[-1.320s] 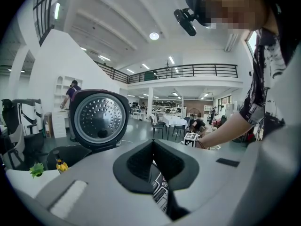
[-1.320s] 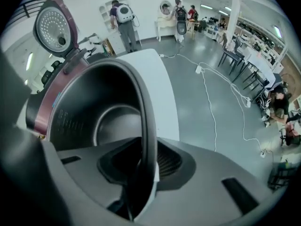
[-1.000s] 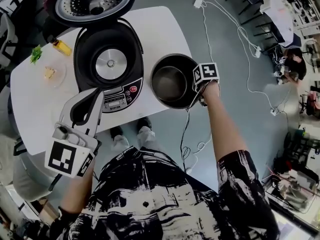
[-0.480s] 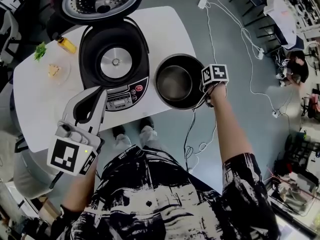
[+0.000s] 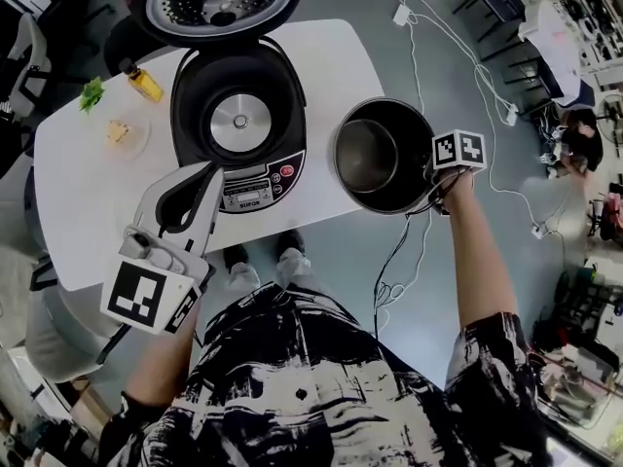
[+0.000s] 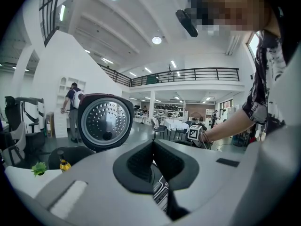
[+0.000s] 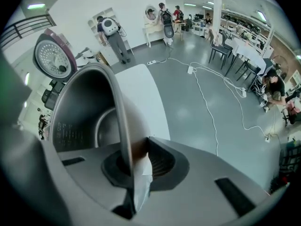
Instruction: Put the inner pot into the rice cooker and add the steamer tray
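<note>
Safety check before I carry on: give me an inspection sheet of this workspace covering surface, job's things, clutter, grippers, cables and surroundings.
Surface: white table, cooker standing on it.
Job's things: rice cooker open, lid up, no pot inside; inner pot held in the air by the table's right edge; steamer tray: nothing seen.
Clutter: bottle, green sprig, small dish, all at the table's left.
Grippers: right hand-held gripper shut on the pot's rim; left hand-held gripper shut, empty.
Cables: white cables across the floor; black cord hanging below the table.
Surroundings: open hall; seated person at right.
</note>
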A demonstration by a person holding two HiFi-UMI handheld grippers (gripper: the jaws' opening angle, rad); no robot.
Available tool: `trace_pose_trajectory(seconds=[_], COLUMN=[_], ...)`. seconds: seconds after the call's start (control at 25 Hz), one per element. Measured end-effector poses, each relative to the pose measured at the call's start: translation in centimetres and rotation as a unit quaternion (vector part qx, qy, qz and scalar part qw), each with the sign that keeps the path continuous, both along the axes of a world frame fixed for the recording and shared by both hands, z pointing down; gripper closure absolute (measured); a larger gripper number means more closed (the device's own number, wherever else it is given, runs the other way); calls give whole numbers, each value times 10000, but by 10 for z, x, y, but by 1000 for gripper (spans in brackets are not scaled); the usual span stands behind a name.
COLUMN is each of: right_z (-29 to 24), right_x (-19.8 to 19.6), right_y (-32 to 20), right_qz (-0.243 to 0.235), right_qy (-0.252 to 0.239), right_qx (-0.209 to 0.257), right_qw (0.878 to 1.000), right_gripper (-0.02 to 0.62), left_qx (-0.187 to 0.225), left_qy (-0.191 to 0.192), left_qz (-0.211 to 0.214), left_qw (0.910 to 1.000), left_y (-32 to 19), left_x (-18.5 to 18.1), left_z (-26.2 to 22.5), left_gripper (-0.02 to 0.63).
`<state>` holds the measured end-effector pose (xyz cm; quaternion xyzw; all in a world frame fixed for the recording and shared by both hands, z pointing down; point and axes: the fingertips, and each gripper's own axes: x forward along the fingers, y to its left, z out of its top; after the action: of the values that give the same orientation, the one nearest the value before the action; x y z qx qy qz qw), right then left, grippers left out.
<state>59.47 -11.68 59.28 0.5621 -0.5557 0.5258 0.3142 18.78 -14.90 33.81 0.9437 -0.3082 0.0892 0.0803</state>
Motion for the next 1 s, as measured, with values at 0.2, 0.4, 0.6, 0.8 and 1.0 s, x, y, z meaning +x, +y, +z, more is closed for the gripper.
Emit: trace_pose_trajectory(seconds=[0.2, 0.4, 0.6, 0.8, 1.0], right_z=[-55, -105, -153, -183, -189], right_x=[4, -10, -43, -96, -159], right_y=[-14, -39, -72, -110, -144], right_qz=[-100, -296, -738, -1227, -1695], right_qy=[-114, -239, -299, -385, -535], right_qx=[300, 624, 927, 1126, 1178], right_qw=[9994, 9973, 9925, 9853, 9770], right_gripper=[592, 592, 592, 591, 591], left_qx=[28, 59, 120, 128, 154], left_qy=[97, 201, 293, 373, 436], left_qz=[26, 5, -86, -247, -497], left_qw=[9999, 9998, 9995, 9989, 9977], left_y=[2, 3, 4, 4, 7], left_x=[-3, -10, -22, -41, -67], left_z=[-7, -11, -18, -18, -19], left_gripper=[601, 601, 601, 601, 601])
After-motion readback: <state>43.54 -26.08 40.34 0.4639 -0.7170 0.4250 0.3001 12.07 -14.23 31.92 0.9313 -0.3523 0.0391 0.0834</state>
